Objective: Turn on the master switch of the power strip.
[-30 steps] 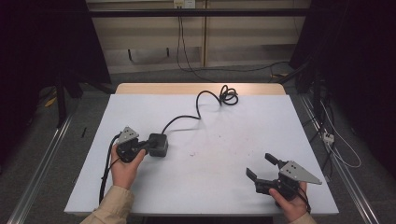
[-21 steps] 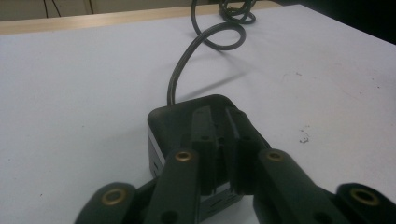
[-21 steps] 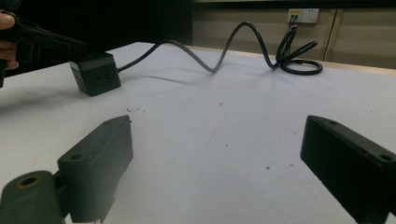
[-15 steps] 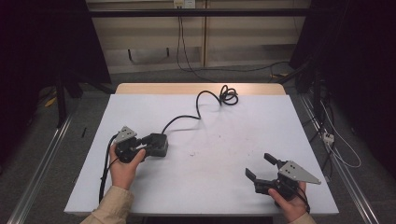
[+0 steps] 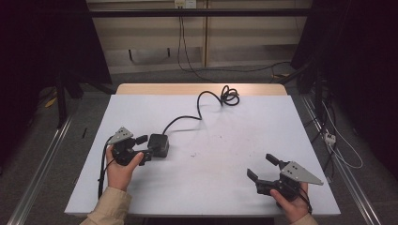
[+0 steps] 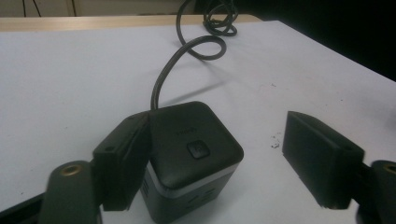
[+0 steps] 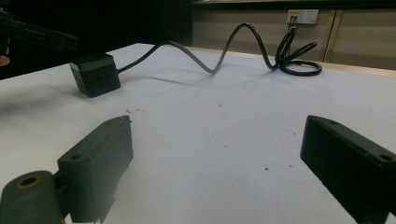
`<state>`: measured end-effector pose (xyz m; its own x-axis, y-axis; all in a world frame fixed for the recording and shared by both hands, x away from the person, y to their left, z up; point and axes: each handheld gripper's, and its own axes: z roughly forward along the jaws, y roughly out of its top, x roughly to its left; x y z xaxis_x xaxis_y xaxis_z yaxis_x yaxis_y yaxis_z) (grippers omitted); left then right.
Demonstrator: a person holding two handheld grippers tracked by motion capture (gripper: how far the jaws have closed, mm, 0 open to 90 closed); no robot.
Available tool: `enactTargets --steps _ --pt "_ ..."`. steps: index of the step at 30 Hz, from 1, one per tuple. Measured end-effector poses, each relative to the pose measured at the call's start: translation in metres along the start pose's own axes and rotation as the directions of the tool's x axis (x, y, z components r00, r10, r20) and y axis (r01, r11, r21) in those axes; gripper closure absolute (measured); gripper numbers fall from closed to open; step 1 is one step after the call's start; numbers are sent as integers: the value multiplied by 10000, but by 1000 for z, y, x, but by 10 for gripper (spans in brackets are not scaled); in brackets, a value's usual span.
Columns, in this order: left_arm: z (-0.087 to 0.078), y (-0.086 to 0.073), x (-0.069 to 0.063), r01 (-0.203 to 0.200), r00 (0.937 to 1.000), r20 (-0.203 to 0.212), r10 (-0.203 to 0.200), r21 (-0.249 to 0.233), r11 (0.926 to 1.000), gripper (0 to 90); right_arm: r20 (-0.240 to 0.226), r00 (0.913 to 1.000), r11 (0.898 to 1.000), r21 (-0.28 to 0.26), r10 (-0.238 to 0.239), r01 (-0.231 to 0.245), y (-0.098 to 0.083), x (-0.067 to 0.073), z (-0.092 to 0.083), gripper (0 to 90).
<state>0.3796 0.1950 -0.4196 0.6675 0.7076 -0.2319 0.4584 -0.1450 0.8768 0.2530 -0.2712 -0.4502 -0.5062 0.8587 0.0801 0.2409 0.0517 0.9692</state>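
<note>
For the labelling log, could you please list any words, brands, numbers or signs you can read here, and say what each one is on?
Black cube adapter, top face: a faint short wordmark just above its button, too blurred to read.
Button on the same adapter: a small symbol, too blurred to make out.
Wall socket: no readable marking.
Nothing else carries legible text.

On the table, the cube-shaped power block sits left of centre, with its cable running back and rightward to a coil near the far edge. The left gripper lies just left of the block, one jaw against its side. The right gripper sits well apart, at the near right corner.
</note>
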Motion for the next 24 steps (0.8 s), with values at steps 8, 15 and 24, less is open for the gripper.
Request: enactTargets --steps 8,15,24 --pt "-8 -3 -2 -236 9990 388 232 110 9997 162 12 10000 10000 4 -13 13 0 0 -1 88" --pt "-15 -5 -1 -254 9993 288 257 -88 9996 128 29 10000 10000 -18 -2 2 0 0 -1 89" --pt "-21 -6 0 -368 9990 256 372 -153 9992 114 11 10000 10000 -3 3 -3 0 0 -1 89"
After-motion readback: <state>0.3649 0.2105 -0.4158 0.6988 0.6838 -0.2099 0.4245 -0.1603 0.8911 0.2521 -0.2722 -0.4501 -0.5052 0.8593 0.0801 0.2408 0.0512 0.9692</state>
